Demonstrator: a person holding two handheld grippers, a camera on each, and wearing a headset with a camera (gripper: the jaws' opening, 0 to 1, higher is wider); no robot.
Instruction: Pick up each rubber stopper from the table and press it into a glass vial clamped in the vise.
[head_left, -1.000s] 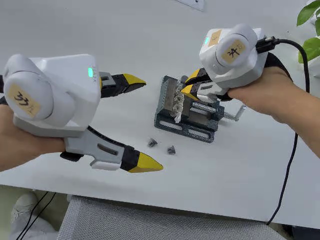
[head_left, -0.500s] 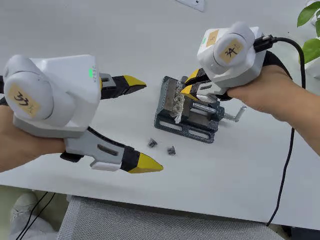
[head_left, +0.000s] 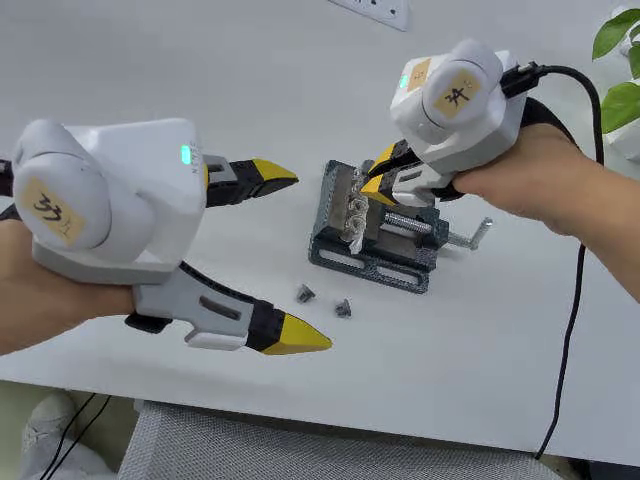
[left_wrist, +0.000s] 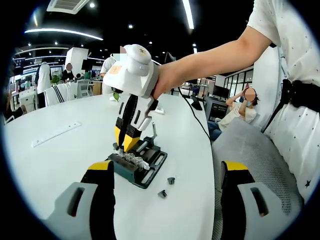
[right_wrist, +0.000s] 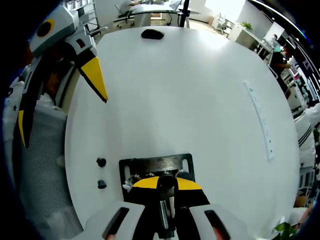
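Over at 9 o'clock the left claw (head_left: 290, 255) hangs above the white table (head_left: 480, 350), held in a hand (head_left: 40, 300). Its jaws are spread wide with nothing between the yellow tips. Both tips point toward 3 o'clock, at the vise (head_left: 385, 262).

Just past the lower tip, two stoppers (head_left: 305, 293) lie loose on the table. They are small and dark, side by side, near the vise's front edge at its 7 o'clock but apart from it. In the left gripper view they sit between that claw's own open jaws, on the near side of the vise.

The vise is dark grey and sits flat on the table near the middle, its screw handle (head_left: 478, 232) sticking out toward 3 o'clock. A row of glass vials (head_left: 355, 210) is clamped in it, glinting.

The right claw (head_left: 379, 172) reaches in over the vise from 1 o'clock, held by the other hand (head_left: 520, 185), with its tips right over the vials. Its jaws are drawn almost together. The right gripper view shows a small dark stopper (right_wrist: 166, 181) pinched between the yellow tips, directly above the vise. Whether it touches a vial I cannot tell.

A black cable (head_left: 580, 300) runs from that claw down toward 5 o'clock. Green leaves (head_left: 620, 60) show at 2 o'clock.
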